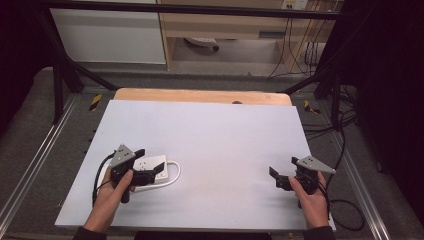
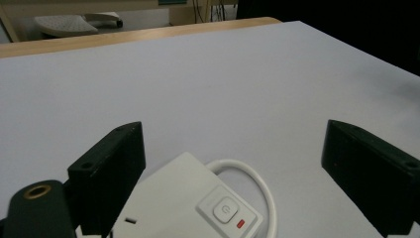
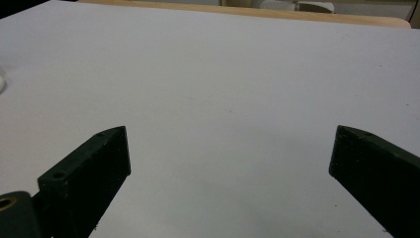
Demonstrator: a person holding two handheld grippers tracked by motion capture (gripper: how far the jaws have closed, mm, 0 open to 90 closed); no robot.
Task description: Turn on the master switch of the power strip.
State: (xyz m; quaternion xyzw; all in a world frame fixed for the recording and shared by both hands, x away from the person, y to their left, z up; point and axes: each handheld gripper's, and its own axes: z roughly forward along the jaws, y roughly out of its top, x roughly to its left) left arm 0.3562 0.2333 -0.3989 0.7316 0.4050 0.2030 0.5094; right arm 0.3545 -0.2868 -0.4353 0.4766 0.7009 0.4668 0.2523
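A white power strip [image 1: 159,174] lies flat on the white table [image 1: 210,135] near the front left, and its white cable [image 1: 176,172] loops round its right end. My left gripper [image 1: 150,160] hovers over it, open, with one jaw on each side. In the left gripper view the power strip [image 2: 188,203] sits low between the wide-apart jaws and shows a square button [image 2: 225,209] and a small red light [image 2: 240,224]; neither jaw clamps it. My right gripper [image 1: 284,166] is at the front right, open over bare table [image 3: 228,89] with nothing between its jaws.
A wooden board edge [image 1: 200,95] runs along the far side of the table. Black frame posts [image 1: 60,85] stand at the back corners. Black cables [image 1: 345,205] lie on the floor to the right. A rolling base [image 1: 202,42] sits under the far desk.
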